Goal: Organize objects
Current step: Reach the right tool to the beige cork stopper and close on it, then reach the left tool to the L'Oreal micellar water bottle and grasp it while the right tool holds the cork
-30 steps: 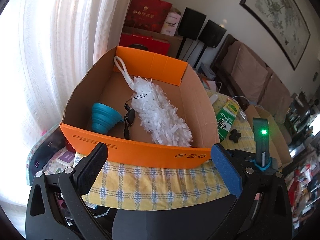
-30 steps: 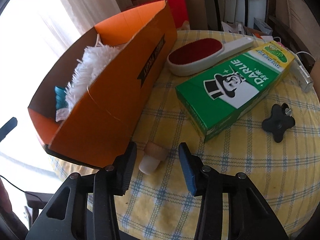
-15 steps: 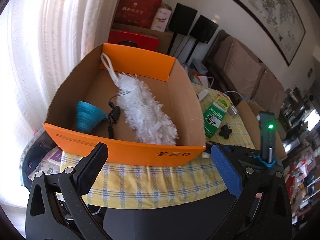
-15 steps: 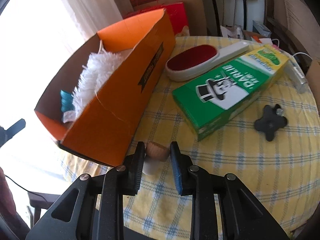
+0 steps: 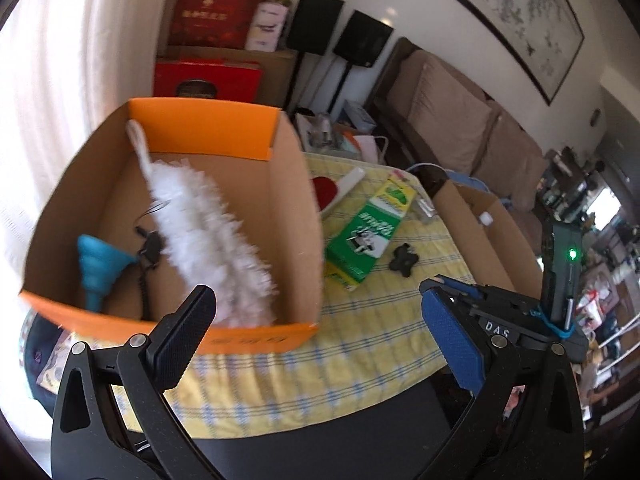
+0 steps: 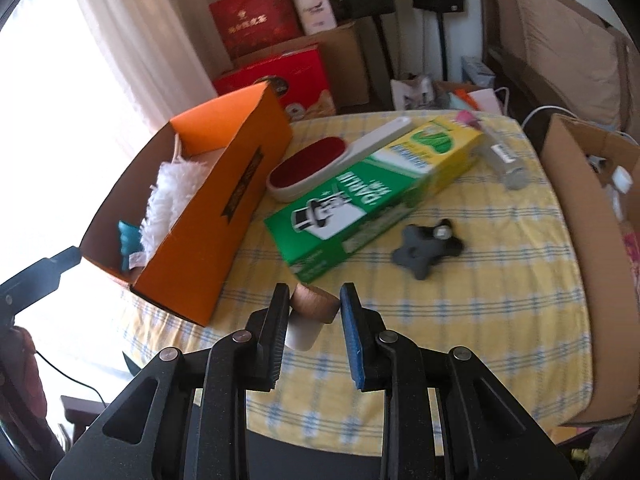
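Stopper [image 6: 310,312], wood top and white plug, sits clamped in right gripper [image 6: 313,320], lifted just off the checked tablecloth [image 6: 480,320]. Left gripper [image 5: 320,330] spread wide, empty. Orange box [image 6: 216,216] at left already holds white duster [image 5: 208,248], blue funnel [image 5: 98,268], black cord. Left out: toothpaste carton [image 6: 372,196], lint brush [image 6: 316,164], black knob [image 6: 424,250], vial [image 6: 502,158].

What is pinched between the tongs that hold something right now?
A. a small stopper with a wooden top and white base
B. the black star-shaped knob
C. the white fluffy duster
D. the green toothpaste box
A: the right tongs grip the small stopper above the checked tablecloth, while the other three things lie elsewhere.
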Motion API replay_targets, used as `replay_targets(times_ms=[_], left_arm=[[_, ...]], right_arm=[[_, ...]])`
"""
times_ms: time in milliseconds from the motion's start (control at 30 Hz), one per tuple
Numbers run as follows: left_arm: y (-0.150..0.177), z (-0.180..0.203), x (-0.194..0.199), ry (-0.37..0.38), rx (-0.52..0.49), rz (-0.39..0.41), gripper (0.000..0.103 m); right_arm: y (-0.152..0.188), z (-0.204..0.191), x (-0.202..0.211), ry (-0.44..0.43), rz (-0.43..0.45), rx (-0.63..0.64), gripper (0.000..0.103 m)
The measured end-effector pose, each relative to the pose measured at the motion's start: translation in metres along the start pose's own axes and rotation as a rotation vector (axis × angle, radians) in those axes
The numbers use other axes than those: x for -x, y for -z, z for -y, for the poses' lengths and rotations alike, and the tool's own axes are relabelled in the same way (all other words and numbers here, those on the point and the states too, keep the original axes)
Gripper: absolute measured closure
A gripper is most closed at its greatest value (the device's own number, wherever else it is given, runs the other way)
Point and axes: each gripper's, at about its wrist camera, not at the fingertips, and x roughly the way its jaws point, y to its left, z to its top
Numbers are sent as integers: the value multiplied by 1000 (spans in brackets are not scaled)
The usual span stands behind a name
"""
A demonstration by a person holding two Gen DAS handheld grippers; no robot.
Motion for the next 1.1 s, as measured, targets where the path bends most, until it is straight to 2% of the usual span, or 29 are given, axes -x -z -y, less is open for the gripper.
replay_targets(times_ms=[400,733,967,1100], left_arm=[[-45,66,-62,126,-52,-116,0],[-78,125,-142,124,-103,-194,2],[-92,157,-212,156,-74,-308,10],[-96,169,-244,127,-65,-348,20]], right_arm=[[0,40,35,22,58,-47,78],[7,65,43,36,62,-74,78],[12,83,45,47,51,-99,78],[13,93,44,52,44,-112,78]])
